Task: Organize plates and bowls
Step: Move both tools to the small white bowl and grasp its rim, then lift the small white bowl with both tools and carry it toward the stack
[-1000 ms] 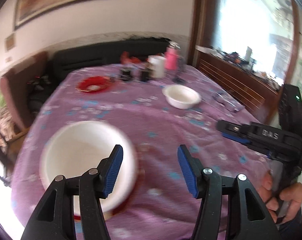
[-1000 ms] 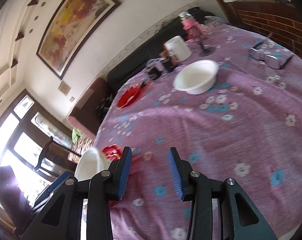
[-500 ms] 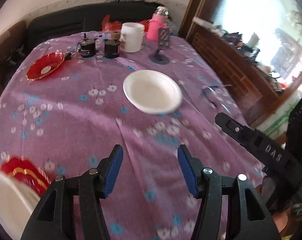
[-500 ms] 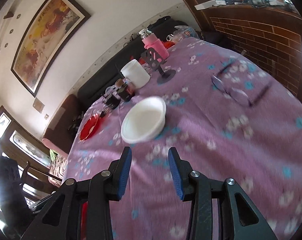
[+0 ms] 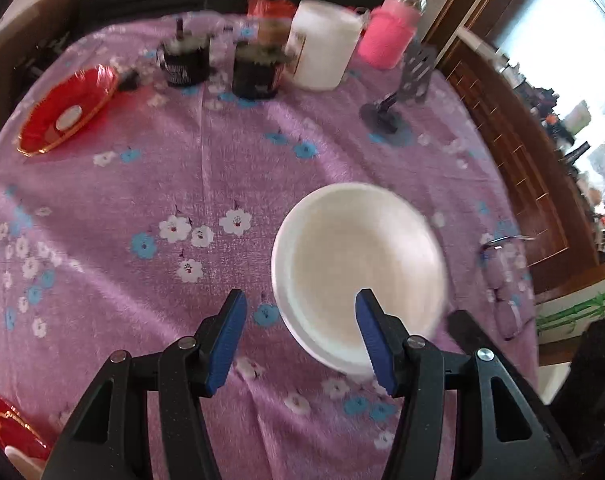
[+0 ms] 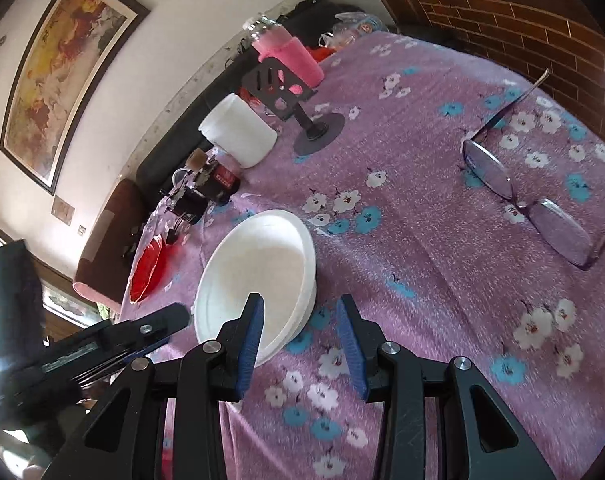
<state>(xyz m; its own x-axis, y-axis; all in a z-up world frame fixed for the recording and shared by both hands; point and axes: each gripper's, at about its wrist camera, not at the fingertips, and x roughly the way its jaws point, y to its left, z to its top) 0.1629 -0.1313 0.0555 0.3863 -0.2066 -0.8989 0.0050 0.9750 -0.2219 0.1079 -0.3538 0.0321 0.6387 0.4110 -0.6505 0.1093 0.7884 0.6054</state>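
A white bowl (image 5: 358, 268) sits on the purple flowered tablecloth (image 5: 142, 184); it also shows in the right wrist view (image 6: 258, 276). My left gripper (image 5: 300, 340) is open and empty, its right finger over the bowl's near rim. My right gripper (image 6: 300, 340) is open and empty, straddling the bowl's near right rim, its left finger over the bowl. A red plate (image 5: 66, 110) lies at the far left, also in the right wrist view (image 6: 146, 270). Another red plate's edge (image 5: 6, 420) shows at the bottom left.
At the table's far side stand two black mugs (image 5: 182, 62), a white container (image 5: 322, 46), a pink bottle (image 5: 394, 32) and a black phone stand (image 5: 398, 96). Eyeglasses (image 6: 530, 196) lie on the cloth at the right. A dark sofa is behind the table.
Both grippers have moved forward across the table to the far white bowl. The near white bowl on the red plates has dropped out of view behind.
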